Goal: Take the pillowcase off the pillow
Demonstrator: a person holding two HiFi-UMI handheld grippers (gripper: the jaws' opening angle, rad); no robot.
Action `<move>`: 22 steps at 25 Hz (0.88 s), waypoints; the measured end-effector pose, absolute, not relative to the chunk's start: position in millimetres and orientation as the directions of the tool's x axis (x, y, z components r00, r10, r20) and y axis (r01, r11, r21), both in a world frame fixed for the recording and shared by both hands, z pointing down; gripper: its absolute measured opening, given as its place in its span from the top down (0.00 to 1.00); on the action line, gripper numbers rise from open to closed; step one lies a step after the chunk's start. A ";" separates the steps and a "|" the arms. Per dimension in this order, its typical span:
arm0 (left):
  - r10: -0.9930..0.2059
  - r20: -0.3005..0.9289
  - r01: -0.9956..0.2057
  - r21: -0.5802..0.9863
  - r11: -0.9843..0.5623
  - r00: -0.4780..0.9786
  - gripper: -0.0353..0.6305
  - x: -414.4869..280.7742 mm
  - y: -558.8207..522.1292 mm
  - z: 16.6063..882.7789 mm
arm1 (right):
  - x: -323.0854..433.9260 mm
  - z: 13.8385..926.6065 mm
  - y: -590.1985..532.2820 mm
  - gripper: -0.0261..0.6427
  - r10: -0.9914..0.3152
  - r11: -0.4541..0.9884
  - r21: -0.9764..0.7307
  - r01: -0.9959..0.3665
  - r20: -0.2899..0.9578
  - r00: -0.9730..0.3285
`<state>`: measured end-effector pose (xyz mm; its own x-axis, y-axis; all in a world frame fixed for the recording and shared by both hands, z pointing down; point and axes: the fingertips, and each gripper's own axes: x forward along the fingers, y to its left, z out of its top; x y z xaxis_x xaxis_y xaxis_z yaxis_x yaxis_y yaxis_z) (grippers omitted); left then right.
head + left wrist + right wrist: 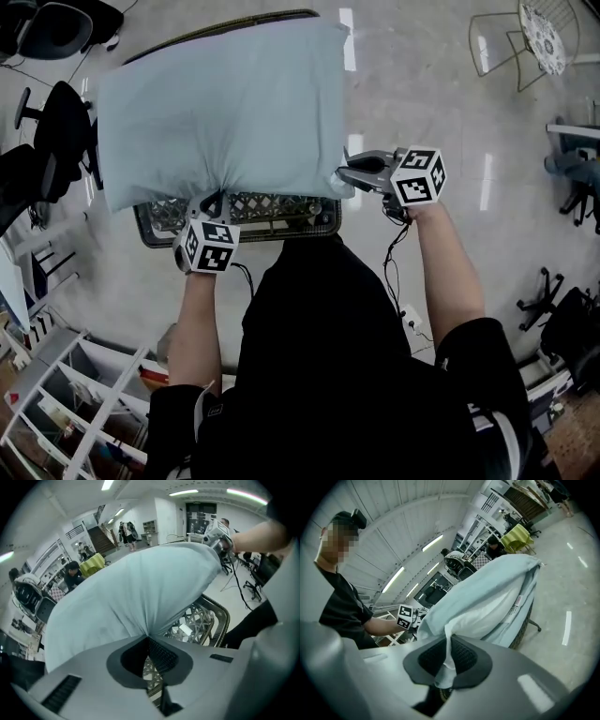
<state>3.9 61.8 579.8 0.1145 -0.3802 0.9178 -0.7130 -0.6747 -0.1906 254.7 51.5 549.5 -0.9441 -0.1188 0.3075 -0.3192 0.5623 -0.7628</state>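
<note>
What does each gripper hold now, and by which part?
Left gripper: shut on the pillowcase, a bunched fold on its near long edge. Right gripper: shut on the pillow, it seems, by the corner at the open end.

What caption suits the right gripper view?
Right hand-held gripper pinches white stuffed pillow poking from pale blue fabric pillowcase.

We see the pillow [487, 609] inside its pillowcase [220, 112] above the basket [281, 214] on the floor [422, 75], our left gripper [216, 197] at the near edge, our right gripper [345, 178] at the right corner, office chairs [61, 122] well off left.
</note>
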 end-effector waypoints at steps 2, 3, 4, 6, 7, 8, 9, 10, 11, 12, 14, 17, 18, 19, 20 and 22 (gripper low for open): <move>-0.407 0.907 -0.693 -0.225 -0.685 0.108 0.94 -3.0 63.7 567.1 | 258.7 538.5 45.8 0.92 -0.098 0.582 -0.755 -0.301 0.303 -0.948; -0.418 0.901 -0.698 -0.226 -0.679 0.115 0.94 -5.9 63.3 561.9 | 261.2 534.5 42.7 0.92 -0.088 0.591 -0.751 -0.295 0.303 -0.949; -0.426 0.896 -0.712 -0.217 -0.668 0.126 0.94 -9.1 61.7 557.8 | 263.7 531.2 39.9 0.92 -0.080 0.598 -0.747 -0.291 0.305 -0.949; -0.441 0.889 -0.751 -0.203 -0.628 0.128 0.94 -22.7 56.1 552.5 | 268.2 527.1 35.1 0.92 -0.073 0.603 -0.742 -0.292 0.313 -0.947; -0.451 0.887 -0.776 -0.213 -0.594 0.102 0.94 -36.4 52.4 550.9 | 270.9 526.7 32.6 0.92 -0.077 0.599 -0.743 -0.300 0.319 -0.945; -0.464 0.884 -0.801 -0.238 -0.549 0.055 0.94 -55.4 48.4 549.0 | 274.7 527.8 29.6 0.92 -0.088 0.588 -0.745 -0.315 0.328 -0.941; -0.479 0.878 -0.824 -0.263 -0.502 0.012 0.94 -74.5 44.7 544.9 | 279.5 529.9 26.5 0.92 -0.105 0.574 -0.746 -0.336 0.340 -0.935; -0.495 0.869 -0.844 -0.257 -0.470 0.011 0.94 -84.5 41.7 537.5 | 283.5 531.7 24.2 0.93 -0.120 0.562 -0.746 -0.356 0.352 -0.928; -0.513 0.856 -0.857 -0.216 -0.468 0.064 0.94 -79.2 39.9 527.1 | 284.9 532.2 23.7 0.93 -0.127 0.556 -0.745 -0.368 0.361 -0.924; -0.528 0.836 -0.849 -0.166 -0.501 0.148 0.94 -59.0 39.4 516.1 | 283.1 530.8 24.7 0.93 -0.127 0.558 -0.744 -0.369 0.363 -0.923; -0.523 0.793 -0.771 -0.110 -0.628 0.313 0.94 7.1 44.9 500.7 | 273.2 525.4 28.7 0.93 -0.115 0.569 -0.741 -0.356 0.357 -0.927; -0.454 0.754 -0.613 -0.087 -0.786 0.475 0.72 106.0 63.1 502.1 | 253.6 520.5 40.3 0.93 -0.094 0.575 -0.746 -0.336 0.348 -0.933; -0.434 0.758 -0.573 -0.099 -0.814 0.486 0.65 127.5 66.6 507.8 | 247.5 519.3 44.9 0.93 -0.087 0.576 -0.748 -0.331 0.346 -0.934; -0.421 0.772 -0.540 -0.122 -0.833 0.475 0.64 141.4 68.3 515.4 | 242.6 518.6 49.2 0.93 -0.082 0.578 -0.746 -0.330 0.349 -0.934; -0.414 0.791 -0.512 -0.151 -0.846 0.451 0.64 148.2 69.0 524.0 | 239.7 519.1 52.8 0.93 -0.082 0.581 -0.741 -0.337 0.358 -0.930; -0.410 0.820 -0.469 -0.201 -0.860 0.401 0.68 146.1 69.4 536.5 | 240.7 523.4 57.2 0.93 -0.093 0.578 -0.729 -0.366 0.386 -0.918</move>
<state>146.1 69.4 536.5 0.4006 -0.4097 0.8195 -0.4692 -0.8600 -0.2006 240.7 57.2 523.4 -0.9177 -0.0933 0.3862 -0.3657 0.5784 -0.7292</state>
